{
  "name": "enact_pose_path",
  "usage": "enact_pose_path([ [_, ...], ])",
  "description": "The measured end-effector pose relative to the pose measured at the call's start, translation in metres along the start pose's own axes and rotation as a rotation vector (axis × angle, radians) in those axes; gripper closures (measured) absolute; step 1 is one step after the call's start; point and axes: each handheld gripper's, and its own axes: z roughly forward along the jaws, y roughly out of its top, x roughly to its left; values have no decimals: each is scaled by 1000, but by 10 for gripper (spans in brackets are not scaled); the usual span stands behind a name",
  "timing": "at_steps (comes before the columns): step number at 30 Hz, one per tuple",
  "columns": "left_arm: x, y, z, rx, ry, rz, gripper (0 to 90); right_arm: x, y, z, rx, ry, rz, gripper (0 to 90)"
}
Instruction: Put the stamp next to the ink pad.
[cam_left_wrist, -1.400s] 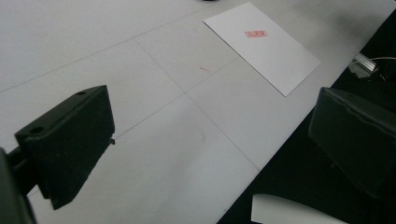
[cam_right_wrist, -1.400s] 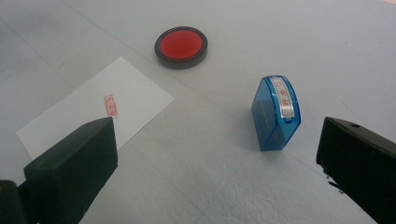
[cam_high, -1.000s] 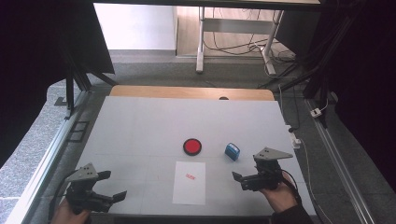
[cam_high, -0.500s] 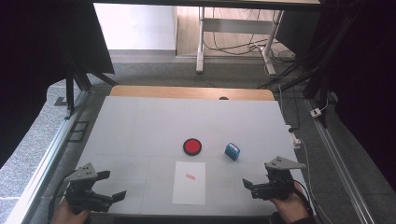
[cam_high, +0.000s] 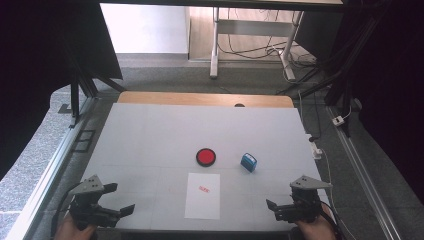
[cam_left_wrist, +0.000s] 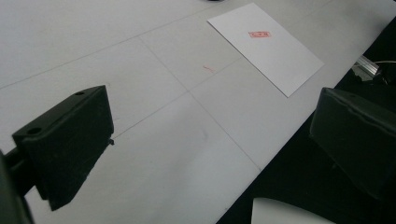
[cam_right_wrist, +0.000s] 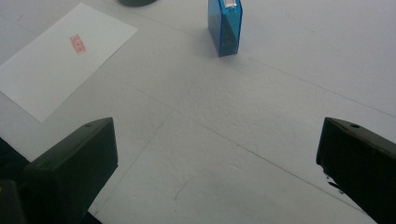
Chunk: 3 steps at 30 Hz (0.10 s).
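Each hand-held gripper, left (cam_high: 107, 212) and right (cam_high: 280, 209), is matte black with blocky jaws, small screw holes, a grey three-cornered top plate and a trailing black cable.

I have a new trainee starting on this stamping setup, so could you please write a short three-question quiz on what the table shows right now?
1. True or false: the sheet of paper already bears a red stamp mark.
2. Multiple choice: the blue stamp stands A) on the paper, B) on the bare table, right of the red ink pad, C) between the right gripper's jaws.
3. Fill in: the left gripper is ____ and holds nothing.

Key
1. True: a small red mark sits near the sheet's far end.
2. B
3. open; the left gripper view shows its jaws wide apart over bare table.
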Motion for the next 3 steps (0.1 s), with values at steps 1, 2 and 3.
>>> enact_pose_path([
  [1,0,0,0,0,0,0,0,0,0,0,4,1,-3,0],
  [2,0,0,0,-1,0,-1,0,0,0,1,5,0,-4,0],
  [3,0,1,0,-3,-2,-2,0,0,0,1,8,-3,-6,0],
])
